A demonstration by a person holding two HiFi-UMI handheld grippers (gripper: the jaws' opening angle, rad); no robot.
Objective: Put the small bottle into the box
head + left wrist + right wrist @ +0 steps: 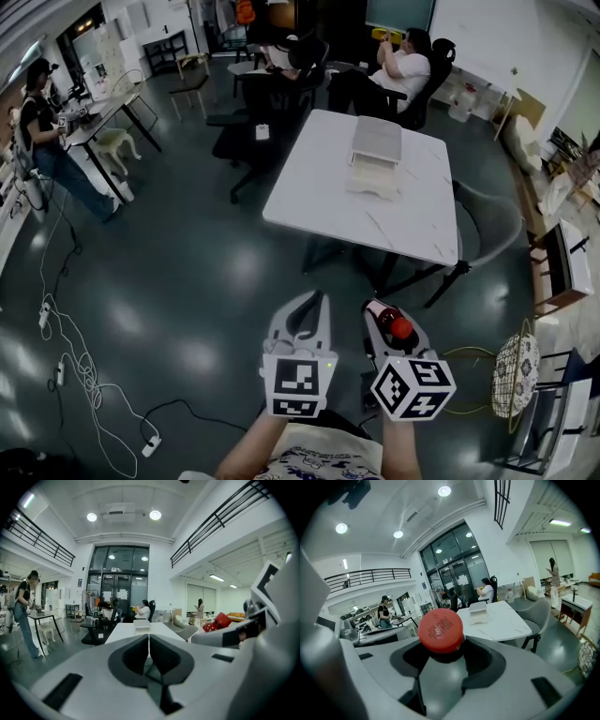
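Observation:
A small dark bottle with a red cap (397, 327) sits between the jaws of my right gripper (386, 323), which is shut on it; its cap (440, 630) fills the middle of the right gripper view. My left gripper (302, 311) hangs beside it with its jaws closed together and nothing between them (148, 641). Both are held over the floor, well short of the white table (319, 178). The white box (376, 157) with its lid up stands on the table's far half, also seen as the box (478, 611) and the box (142, 626).
Dark office chairs (258, 127) stand at the table's left, a grey chair (492, 225) at its right. A seated person (398, 70) is behind the table, another person (42, 131) stands at a desk on the left. Cables (66, 356) lie on the floor at left.

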